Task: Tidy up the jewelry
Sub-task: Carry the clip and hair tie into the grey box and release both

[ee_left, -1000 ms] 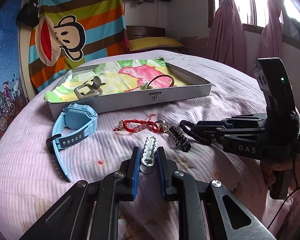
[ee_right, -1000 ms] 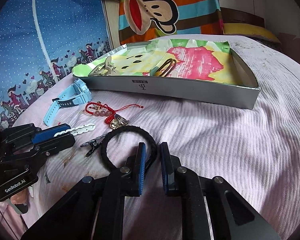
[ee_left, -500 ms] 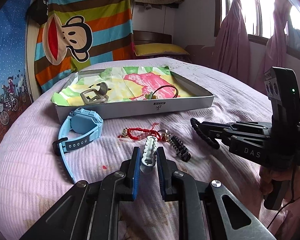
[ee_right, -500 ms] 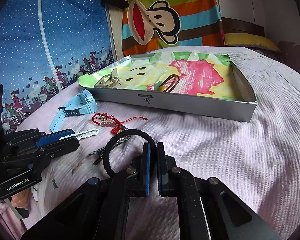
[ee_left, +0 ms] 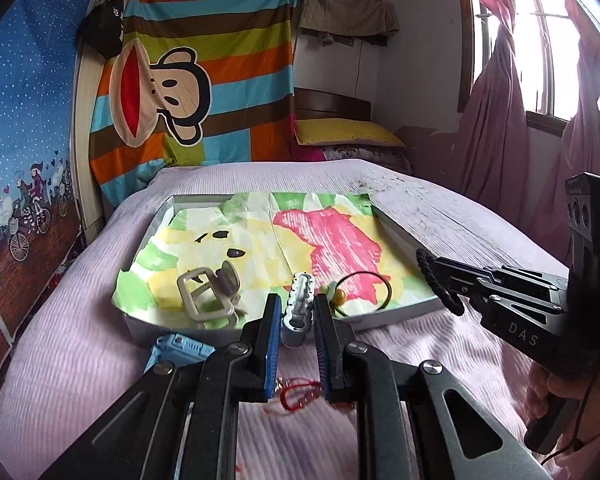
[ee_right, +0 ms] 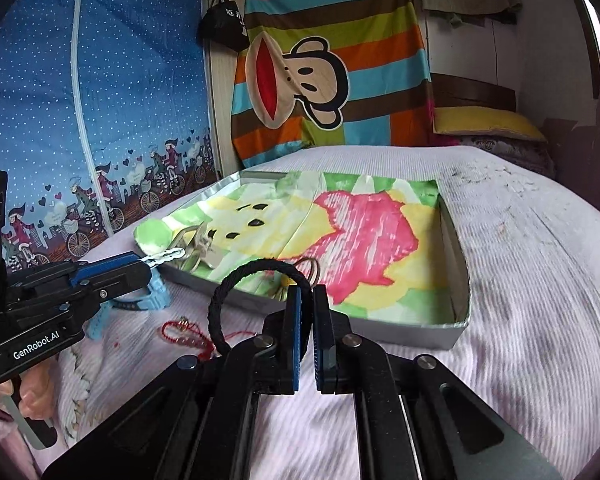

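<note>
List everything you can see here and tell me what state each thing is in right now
Left gripper: shut on the white clip, raised near the tray.
White clip: held, off the bed.
Right gripper: shut on the black band.
Black band: held, lifted.
Tray: open, holding a buckle and a thin loop.
Blue watch: lying on the bed.
Red bracelet: lying on the bed.

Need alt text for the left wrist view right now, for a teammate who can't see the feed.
The left gripper holds a white wavy hair clip above the near edge of a shallow box lined with colourful paper, on a pink bedspread. At right, the right gripper carries a black hair tie toward the box. A buckle already lies inside.
</note>
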A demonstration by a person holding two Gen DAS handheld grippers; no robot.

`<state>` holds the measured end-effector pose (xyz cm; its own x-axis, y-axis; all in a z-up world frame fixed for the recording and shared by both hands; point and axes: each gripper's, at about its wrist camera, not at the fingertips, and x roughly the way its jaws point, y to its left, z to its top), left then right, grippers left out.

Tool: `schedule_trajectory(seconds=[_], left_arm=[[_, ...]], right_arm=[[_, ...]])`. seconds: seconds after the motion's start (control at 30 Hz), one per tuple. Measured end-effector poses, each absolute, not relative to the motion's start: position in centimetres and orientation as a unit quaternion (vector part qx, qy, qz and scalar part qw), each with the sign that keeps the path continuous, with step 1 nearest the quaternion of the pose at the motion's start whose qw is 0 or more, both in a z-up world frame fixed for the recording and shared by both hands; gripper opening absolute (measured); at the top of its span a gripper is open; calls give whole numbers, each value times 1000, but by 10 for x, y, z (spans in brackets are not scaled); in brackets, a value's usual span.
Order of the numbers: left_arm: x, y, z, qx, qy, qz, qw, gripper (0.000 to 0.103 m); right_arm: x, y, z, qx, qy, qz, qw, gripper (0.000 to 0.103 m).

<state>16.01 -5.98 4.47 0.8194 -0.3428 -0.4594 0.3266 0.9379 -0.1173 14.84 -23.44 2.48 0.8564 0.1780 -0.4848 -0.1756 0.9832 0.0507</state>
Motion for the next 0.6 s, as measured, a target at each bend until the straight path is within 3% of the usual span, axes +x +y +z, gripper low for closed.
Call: schedule_trajectory(seconds=[0.3,0.6], left_arm=[[228,-74,48,-40,306,-162,937,16],[267,-91,20,-39,412,-146,898,16]], right_arm=[[205,-243,43,-5,254,56,966,5],[254,-250,10,1,329,27,944,5]])
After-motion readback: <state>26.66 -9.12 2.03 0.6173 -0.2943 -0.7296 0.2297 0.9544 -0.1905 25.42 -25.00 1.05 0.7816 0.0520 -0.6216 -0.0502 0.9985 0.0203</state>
